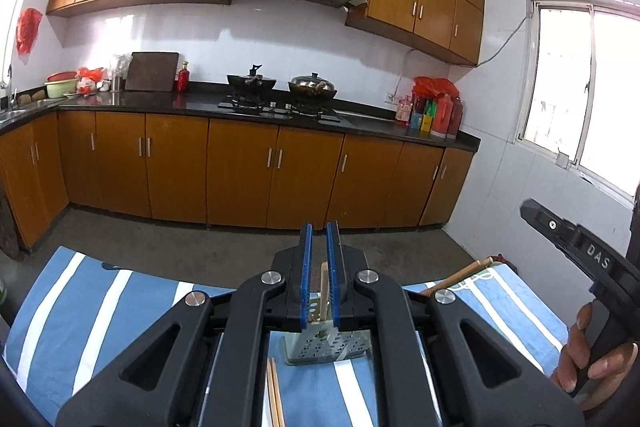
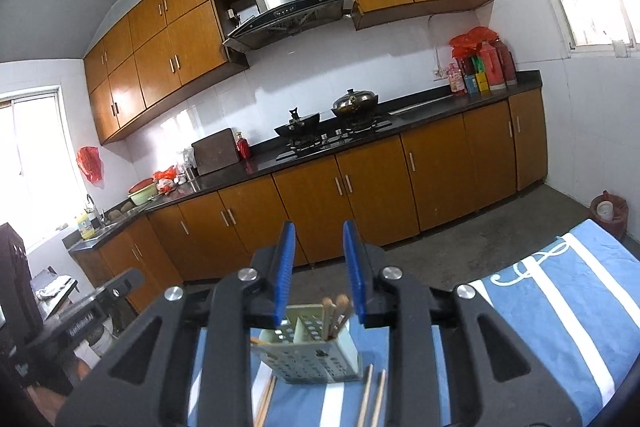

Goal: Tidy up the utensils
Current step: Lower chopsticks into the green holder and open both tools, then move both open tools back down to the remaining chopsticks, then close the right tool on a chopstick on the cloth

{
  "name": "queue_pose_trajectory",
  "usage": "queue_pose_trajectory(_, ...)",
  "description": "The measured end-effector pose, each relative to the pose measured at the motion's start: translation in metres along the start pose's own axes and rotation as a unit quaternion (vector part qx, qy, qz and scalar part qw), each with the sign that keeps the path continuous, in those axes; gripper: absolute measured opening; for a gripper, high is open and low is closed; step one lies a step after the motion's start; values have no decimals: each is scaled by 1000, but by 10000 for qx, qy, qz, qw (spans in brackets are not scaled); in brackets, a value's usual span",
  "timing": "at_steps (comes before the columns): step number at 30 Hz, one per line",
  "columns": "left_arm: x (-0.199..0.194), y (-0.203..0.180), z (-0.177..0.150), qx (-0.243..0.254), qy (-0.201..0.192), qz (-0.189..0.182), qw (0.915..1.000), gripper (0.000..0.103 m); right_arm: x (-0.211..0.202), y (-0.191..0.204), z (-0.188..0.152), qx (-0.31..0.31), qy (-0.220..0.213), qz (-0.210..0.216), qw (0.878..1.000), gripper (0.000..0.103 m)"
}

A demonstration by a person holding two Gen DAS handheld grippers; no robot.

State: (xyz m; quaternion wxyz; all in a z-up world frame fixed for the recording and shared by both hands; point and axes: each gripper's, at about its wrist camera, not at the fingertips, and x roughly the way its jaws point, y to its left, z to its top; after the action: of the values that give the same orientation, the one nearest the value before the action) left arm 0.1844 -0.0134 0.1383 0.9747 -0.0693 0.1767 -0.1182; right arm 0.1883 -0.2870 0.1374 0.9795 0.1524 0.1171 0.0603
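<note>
Left gripper: we see the left gripper (image 1: 320, 247) with its blue-padded jaws clamped on a pale wooden chopstick (image 1: 324, 287), its lower end down in the holder.
Right gripper: the right gripper (image 2: 320, 259) stands with jaws parted and nothing pressed between the pads; chopstick tops show below the gap.
Holder: a grey-green perforated plastic utensil holder (image 2: 308, 351) stands upright on the blue-and-white striped cloth (image 2: 560, 307), directly under both grippers; several wooden chopsticks (image 2: 336, 311) stand in its right compartment.
Loose utensils: we count a pair of wooden chopsticks (image 2: 372, 395) lying on the cloth just right of the holder's front, another pair (image 1: 275, 391) at its left front, and a brown wooden handle (image 1: 456, 279) lying on the cloth further right.
In the way: each gripper's own black linkage hides much of the holder.
Surroundings: a person's hand (image 1: 592, 355) grips the right tool's handle; behind, orange-brown wooden cabinets (image 1: 240, 167) and a black countertop (image 1: 200, 103).
</note>
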Motion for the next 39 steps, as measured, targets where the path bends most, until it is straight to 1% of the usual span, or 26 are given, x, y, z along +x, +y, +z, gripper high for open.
queue_pose_trajectory(1, -5, 1, -2, 2, -7, 18, 10000, 8, -6, -2, -2, -4, 4, -25, 10000, 26)
queue_pose_trajectory(5, -24, 9, -16, 17, 23, 107, 9999, 26, -27, -16, -23, -39, 144, -224, 9996, 26)
queue_pose_trajectory(8, -34, 18, -38, 84, 171, 213, 9996, 27, -34, -28, -52, -138, 444, -489, 9977, 26)
queue_pose_trajectory(10, -36, 25, -55, 104, 320, 308, 9990, 27, -31, -38, -80, -141, 847, -624, 9944, 26)
queue_pose_trajectory(12, -35, 34, -78, 129, 540, 430, 9975, 27, -22, -46, -105, -100, 1231, -690, 9899, 26)
queue_pose_trajectory(13, -33, 39, -91, 134, 660, 490, 9965, 27, -16, -50, -124, -73, 1502, -731, 9859, 26)
queue_pose_trajectory(14, -32, 42, -99, 132, 755, 536, 9956, 27, -13, -51, -134, -55, 1648, -741, 9835, 26)
queue_pose_trajectory(16, -26, 49, -123, 131, 1012, 680, 9925, 27, -1, -54, -169, 49, 2150, -695, 9741, 26)
queue_pose_trajectory(20, -18, 61, -155, -35, 1455, 730, 9867, 27, 15, -50, -216, 226, 2769, -551, 9591, 26)
queue_pose_trajectory(23, -14, 63, -170, -179, 1690, 646, 9833, 27, 23, -43, -233, 188, 2964, -506, 9535, 26)
queue_pose_trajectory(27, -9, 61, -185, -206, 1869, 487, 9810, 27, 32, -34, -247, -43, 3157, -563, 9472, 25)
queue_pose_trajectory(28, -8, 59, -186, -196, 1904, 447, 9805, 27, 34, -34, -247, -83, 3193, -592, 9458, 22)
queue_pose_trajectory(29, -6, 56, -189, -180, 1958, 379, 9797, 27, 34, -32, -249, -212, 3122, -681, 9473, 19)
queue_pose_trajectory(30, -4, 56, -190, -173, 1991, 341, 9792, 27, 35, -32, -250, -336, 3115, -769, 9465, 12)
queue_pose_trajectory(31, -3, 54, -193, -163, 2028, 299, 9786, 27, 36, -34, -247, -403, 3098, -852, 9461, 9)
queue_pose_trajectory(32, 0, 52, -195, -159, 2080, 246, 9777, 27, 37, -36, -247, -417, 3066, -962, 9460, 8)
queue_pose_trajectory(33, 2, 49, -198, -159, 2126, 199, 9768, 27, 39, -40, -244, -382, 3045, -1056, 9459, 8)
queue_pose_trajectory(34, 4, 47, -200, -154, 2175, 147, 9758, 27, 40, -47, -242, -287, 2993, -1282, 9451, 8)
queue_pose_trajectory(36, 7, 43, -205, -143, 2242, 88, 9744, 27, 39, -64, -238, 46, 2909, -1561, 9439, 8)
queue_pose_trajectory(38, 10, 41, -208, -130, 2309, 51, 9729, 27, 38, -75, -235, 289, 2863, -1694, 9426, 8)
queue_pose_trajectory(39, 11, 39, -211, -107, 2352, 36, 9719, 26, 38, -79, -234, 349, 2858, -1683, 9427, 8)
